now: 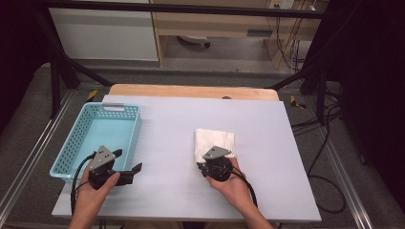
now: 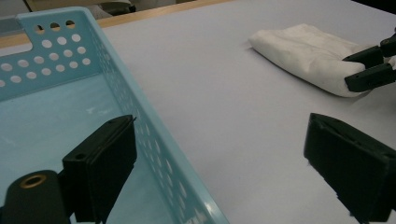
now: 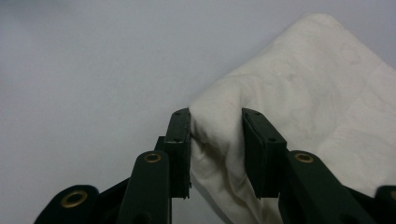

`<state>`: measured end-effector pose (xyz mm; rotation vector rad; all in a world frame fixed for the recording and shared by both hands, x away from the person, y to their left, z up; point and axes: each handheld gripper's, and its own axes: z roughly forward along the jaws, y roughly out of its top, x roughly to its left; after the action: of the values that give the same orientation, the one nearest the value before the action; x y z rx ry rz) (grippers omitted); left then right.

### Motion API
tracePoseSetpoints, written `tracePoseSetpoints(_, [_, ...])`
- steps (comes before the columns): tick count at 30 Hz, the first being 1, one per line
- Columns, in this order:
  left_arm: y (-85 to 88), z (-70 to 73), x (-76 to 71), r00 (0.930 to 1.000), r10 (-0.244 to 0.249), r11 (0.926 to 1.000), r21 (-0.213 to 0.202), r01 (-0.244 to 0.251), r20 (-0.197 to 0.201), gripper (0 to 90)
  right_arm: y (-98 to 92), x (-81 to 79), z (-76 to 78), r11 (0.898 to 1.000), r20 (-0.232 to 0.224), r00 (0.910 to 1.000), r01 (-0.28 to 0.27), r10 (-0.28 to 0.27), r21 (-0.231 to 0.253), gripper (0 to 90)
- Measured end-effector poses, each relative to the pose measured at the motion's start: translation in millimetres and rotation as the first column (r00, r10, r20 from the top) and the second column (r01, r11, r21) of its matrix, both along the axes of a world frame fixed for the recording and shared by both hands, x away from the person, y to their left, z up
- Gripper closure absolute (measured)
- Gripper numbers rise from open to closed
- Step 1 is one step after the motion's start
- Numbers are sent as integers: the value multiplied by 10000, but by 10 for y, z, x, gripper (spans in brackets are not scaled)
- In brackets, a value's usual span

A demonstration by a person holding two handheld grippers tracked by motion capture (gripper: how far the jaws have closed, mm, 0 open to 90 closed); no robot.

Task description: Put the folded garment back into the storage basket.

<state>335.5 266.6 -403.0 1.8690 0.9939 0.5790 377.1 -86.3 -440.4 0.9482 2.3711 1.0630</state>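
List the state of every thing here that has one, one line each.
White cloth: folded, flat on the table, one corner bunched between the right jaws.
Blue basket: upright, empty.
Right gripper: shut on the cloth's corner.
Left gripper: open, straddling the basket's wall.

On the table (image 1: pixel 167 200) in front of you: basket (image 1: pixel 76 138) at far left w/ its handle end away from you, folded cloth (image 1: pixel 215 139) right of centre, well apart from it. Your left gripper (image 1: pixel 128 166) sits just beside the basket's near right corner; right gripper (image 1: pixel 216 160) is at the cloth's near edge, cloth corner between its jaws. Shelving stands beyond the table.
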Motion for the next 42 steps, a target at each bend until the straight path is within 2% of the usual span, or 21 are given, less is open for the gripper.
tracePoseSetpoints(7, [-5,2,-2,10000,20,10000,-15,-20,-3,93,-40,-16,30,9990,-278,9996,62,-51,432,667])
tracePoseSetpoints(20, [11,8,-2,10000,80,10000,-16,-80,51,93,101,-212,64,9988,-420,9987,-284,301,404,668])
tracePoseSetpoints(29, [7,7,-3,10000,71,10000,-25,-70,26,93,222,-356,90,9966,-648,9948,-772,790,290,668])
tracePoseSetpoints(32, [9,7,-2,10000,68,10000,-23,-68,23,93,269,-406,107,9961,-833,9930,-811,838,356,668])
tracePoseSetpoints(42, [5,5,-2,10000,76,10000,-60,-76,18,93,377,-495,132,9951,-994,9904,-932,961,335,668])
